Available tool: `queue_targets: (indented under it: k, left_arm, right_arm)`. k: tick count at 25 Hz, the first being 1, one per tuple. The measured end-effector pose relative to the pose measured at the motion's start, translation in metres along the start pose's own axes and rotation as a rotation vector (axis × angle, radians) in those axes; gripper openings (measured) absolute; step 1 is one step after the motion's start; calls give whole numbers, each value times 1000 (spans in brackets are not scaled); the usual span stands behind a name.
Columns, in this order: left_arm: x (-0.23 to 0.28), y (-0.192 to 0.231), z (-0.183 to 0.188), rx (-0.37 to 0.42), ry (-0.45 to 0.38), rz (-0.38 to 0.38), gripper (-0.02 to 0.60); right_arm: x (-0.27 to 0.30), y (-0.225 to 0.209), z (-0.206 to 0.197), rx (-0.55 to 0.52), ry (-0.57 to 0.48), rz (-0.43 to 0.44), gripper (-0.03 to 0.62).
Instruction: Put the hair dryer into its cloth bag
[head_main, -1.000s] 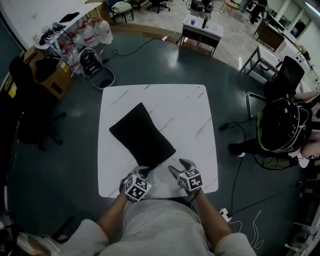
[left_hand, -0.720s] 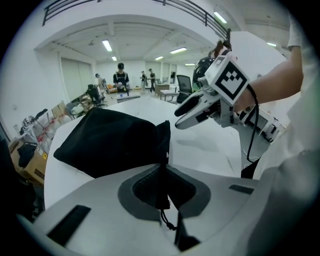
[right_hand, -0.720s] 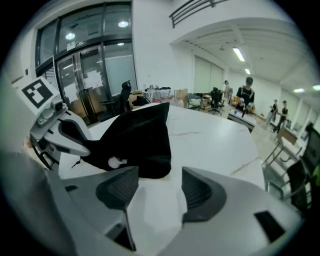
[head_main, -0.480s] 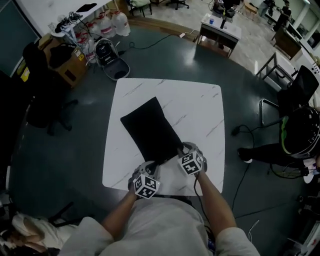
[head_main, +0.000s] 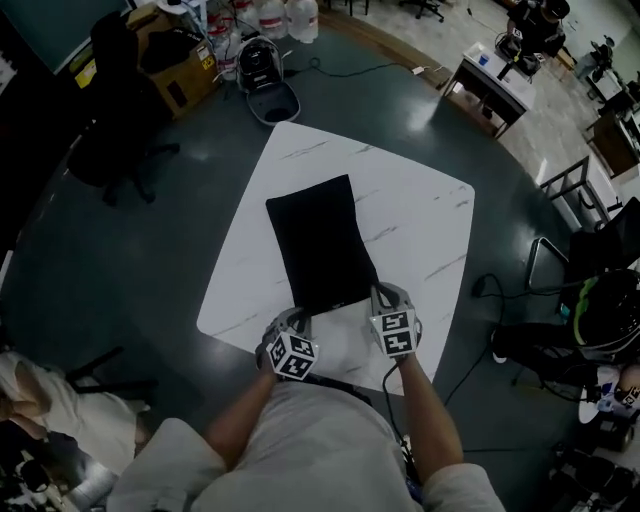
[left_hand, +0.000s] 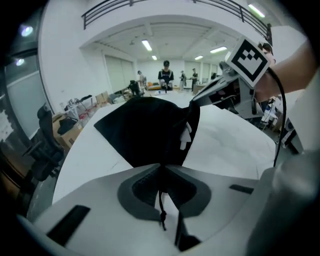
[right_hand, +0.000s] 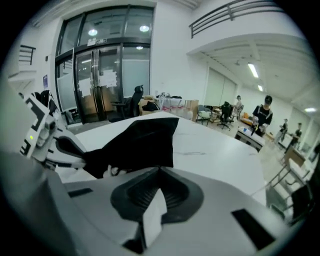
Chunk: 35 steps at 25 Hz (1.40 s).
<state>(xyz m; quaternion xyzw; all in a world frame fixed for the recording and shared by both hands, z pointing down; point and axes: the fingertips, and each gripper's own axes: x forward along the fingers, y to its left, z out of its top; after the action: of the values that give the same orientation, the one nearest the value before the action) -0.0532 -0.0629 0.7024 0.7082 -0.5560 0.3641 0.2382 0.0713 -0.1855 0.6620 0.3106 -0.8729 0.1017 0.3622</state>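
Note:
The black cloth bag (head_main: 320, 240) lies on the white marble table (head_main: 420, 210), its mouth end towards me. No hair dryer shows in any view. My left gripper (head_main: 297, 318) pinches the bag's near left corner. In the left gripper view the jaws (left_hand: 160, 167) meet on black cloth (left_hand: 140, 130), a thin drawstring hangs between them, and they are opening slightly. My right gripper (head_main: 382, 296) is shut on the near right corner. Its jaws (right_hand: 159, 169) clamp the bag's edge (right_hand: 140, 140), with a white label (right_hand: 152, 215) between the pads.
The table stands on a dark floor. A cardboard box (head_main: 175, 70) and a round black-and-white appliance (head_main: 262, 62) sit on the floor beyond its far left corner. A cable (head_main: 490, 290) and a chair (head_main: 590, 250) are to the right. Someone sits at the lower left (head_main: 40, 400).
My right gripper, open and off the bag a second ago, has moved in to the bag's near right corner and shut on it. The left gripper keeps its hold on the left corner.

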Motion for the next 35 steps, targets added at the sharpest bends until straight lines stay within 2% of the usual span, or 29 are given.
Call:
queue_targets:
  k: [3, 7, 11, 14, 19, 22, 25, 31, 35]
  left_arm:
    - [-10, 13, 18, -79, -72, -16, 17]
    - [-36, 37, 61, -181, -193, -38, 15]
    - [-70, 70, 123, -176, -318, 20, 15]
    - [-87, 94, 171, -148, -400, 35, 15]
    - [-109, 119, 223, -109, -485, 52, 15]
    - [-117, 114, 225, -108, -494, 29, 15]
    - [-116, 94, 210, -96, -472, -2, 15]
    - [-100, 46, 149, -65, -336, -65, 15]
    - [-89, 22, 114, -77, -276, -63, 15]
  right_arm:
    - [-19, 0, 26, 85, -68, 42, 23]
    - [-38, 1, 67, 92, -151, 55, 21]
    - [-52, -5, 114, 94, -215, 40, 21]
    - [-60, -18, 144, 106, -254, 15, 21]
    - [-78, -42, 179, 143, -314, -27, 21]
    - [-89, -48, 182, 149, -316, -38, 21]
    - [-97, -46, 165, 153, -286, -41, 21]
    - [-95, -24, 94, 141, -183, -13, 21]
    - [-93, -9, 57, 124, -145, 1, 21]
